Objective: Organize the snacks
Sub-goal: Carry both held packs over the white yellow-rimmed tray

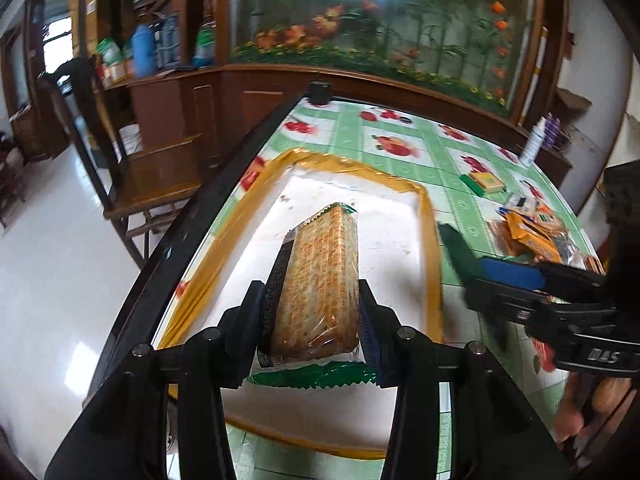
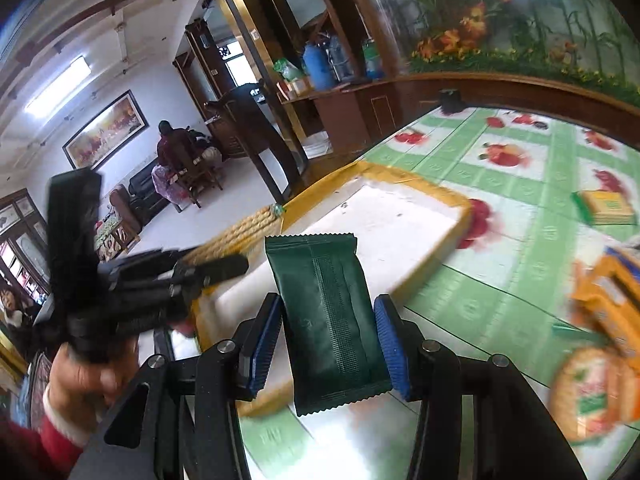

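My left gripper (image 1: 310, 312) is closed on a clear-wrapped cracker pack (image 1: 318, 276), its two pads pressed against the long sides. The pack points away from me and hangs over the white floor of the gold-rimmed tray (image 1: 430, 248); whether its far end touches the tray I cannot tell. The tray sits along the left edge of the tabletop (image 1: 404, 136), which is covered in a green and white fruit-print cloth.

My right gripper (image 2: 328, 344) has its blue pads clamped on a dark green snack packet (image 2: 326, 312), held upright with the back seam facing the camera and its crimped top edge over the near right corner of the tray (image 2: 464, 216). In the left wrist view this gripper (image 1: 460, 256) comes in from the right, just beside the tray's right rim.

Toward the right edge of the tabletop lies a loose heap of orange snack packs (image 1: 536, 236), with a round cracker pack (image 2: 592, 392) blurred near the front of it. A single yellow-and-green packet (image 1: 482, 183) lies by itself between the heap and the tray's far right corner. A black block (image 1: 319, 92) stands at the far left corner of the tabletop, and a white bottle (image 1: 534, 142) stands near the far right edge.
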Available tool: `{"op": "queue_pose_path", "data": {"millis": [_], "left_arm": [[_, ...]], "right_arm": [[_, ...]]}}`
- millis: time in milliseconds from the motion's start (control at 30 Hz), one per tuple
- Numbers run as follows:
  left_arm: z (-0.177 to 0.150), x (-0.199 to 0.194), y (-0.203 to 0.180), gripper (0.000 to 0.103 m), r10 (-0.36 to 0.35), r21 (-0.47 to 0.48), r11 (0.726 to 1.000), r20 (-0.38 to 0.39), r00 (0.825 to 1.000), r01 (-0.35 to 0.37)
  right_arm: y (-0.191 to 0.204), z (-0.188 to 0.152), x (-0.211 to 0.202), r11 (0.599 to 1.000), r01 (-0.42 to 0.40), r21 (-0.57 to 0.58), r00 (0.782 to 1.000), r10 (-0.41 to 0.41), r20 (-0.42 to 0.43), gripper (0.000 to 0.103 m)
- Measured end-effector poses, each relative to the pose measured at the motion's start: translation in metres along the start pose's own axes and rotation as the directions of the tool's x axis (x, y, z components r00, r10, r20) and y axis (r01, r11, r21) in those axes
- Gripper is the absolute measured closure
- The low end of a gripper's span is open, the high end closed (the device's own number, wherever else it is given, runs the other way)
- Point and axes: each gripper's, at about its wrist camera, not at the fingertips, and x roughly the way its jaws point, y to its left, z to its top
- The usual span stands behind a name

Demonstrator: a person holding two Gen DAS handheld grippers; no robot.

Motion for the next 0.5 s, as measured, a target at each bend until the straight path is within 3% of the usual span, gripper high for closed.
{"op": "queue_pose_path", "data": {"millis": [267,433,500], "left_arm": [[-0.015,0.004,0.005,0.061,0.091,-0.015,0.996,0.007,0.996,-0.091],[-0.016,0.003,0.003,0.059,0.154,-0.007,0.988,0.017,0.988,-0.154],[-0.015,0.001,0.003,0.059,0.168,-0.012,0.986,0.020,0.986,-0.168]], "right_arm": [[0.000,0.009,0.056,0.998,0.007,0.065,0.999,-0.003,-0.052,0.055],[0.001,0.012,0.075,0.998,0.002,0.067,0.997,0.003,-0.082,0.065],[0.003,0.011,0.078,0.998,0.001,0.064,0.996,0.005,-0.090,0.062]]}}
